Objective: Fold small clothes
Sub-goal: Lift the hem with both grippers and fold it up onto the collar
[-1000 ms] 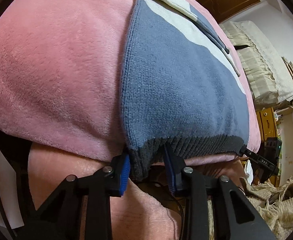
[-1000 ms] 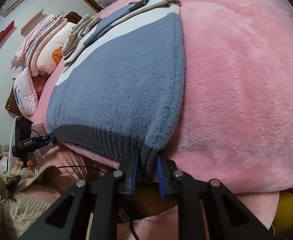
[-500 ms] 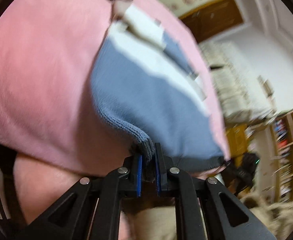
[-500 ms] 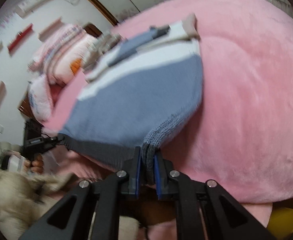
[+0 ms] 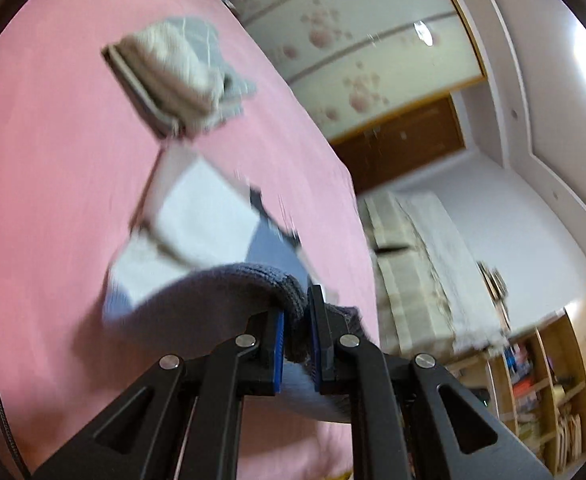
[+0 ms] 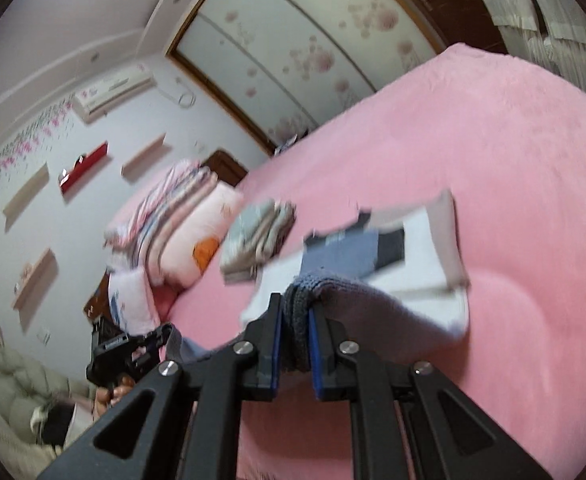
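Observation:
A small blue-grey and white knitted sweater (image 5: pixel 197 240) lies on the pink bed cover (image 5: pixel 45 184), its dark grey ribbed hem raised off the bed. My left gripper (image 5: pixel 296 320) is shut on one corner of that hem. In the right wrist view the same sweater (image 6: pixel 373 264) curls up from the bed, and my right gripper (image 6: pixel 295 320) is shut on the hem's other corner. The lifted lower part arches over the rest of the sweater. The left gripper (image 6: pixel 133 350), with a hand under it, shows at the lower left of the right wrist view.
A stack of folded grey and beige clothes (image 5: pixel 177 76) sits further up the bed (image 6: pixel 513 152). Folded quilts and pillows (image 6: pixel 173 224) pile at the head end. A wardrobe with sliding doors (image 6: pixel 301 52) stands behind, and shelves (image 5: pixel 533 380) to the right.
Both grippers closed on the hem corners at the bed's edge, then rose and swung forward over the bed, lifting the sweater's lower part off the cover.

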